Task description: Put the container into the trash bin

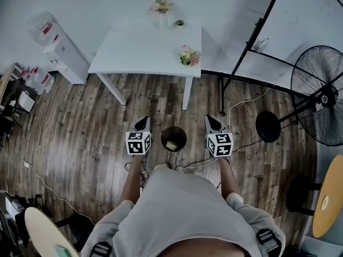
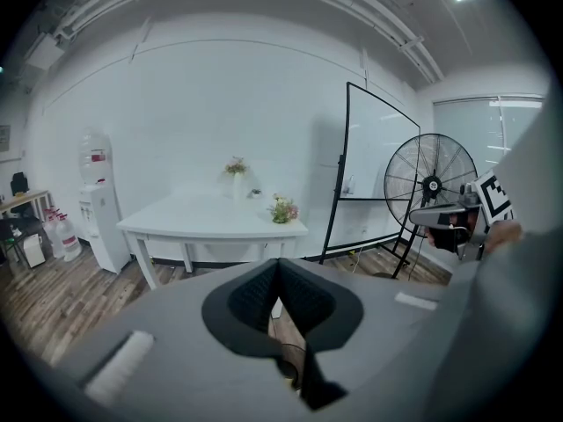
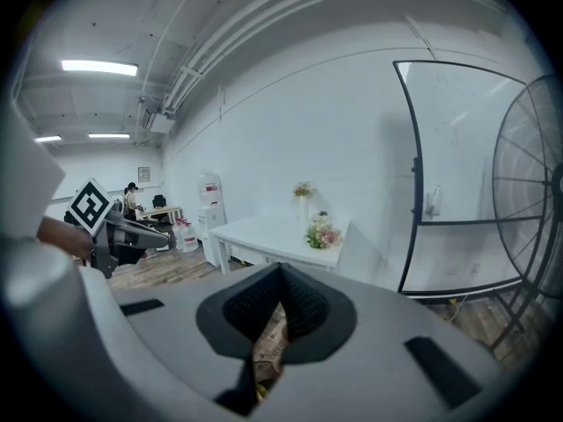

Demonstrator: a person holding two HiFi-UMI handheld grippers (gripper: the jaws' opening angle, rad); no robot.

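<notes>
Jaws together: left gripper, right gripper.

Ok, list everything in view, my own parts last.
trash bin: one, black, on floor between the grippers
container: one, pale, inside the trash bin
table: one, white, by wall
vase of flowers: one, white, table's far edge
flower bunch: one, pink, table's right edge
water dispenser: one, white, left of table
whiteboard: one, black-framed, right of table
fan: one, black, far right
left gripper: one, black, shut, left of bin
right gripper: one, black, shut, right of bin
</notes>
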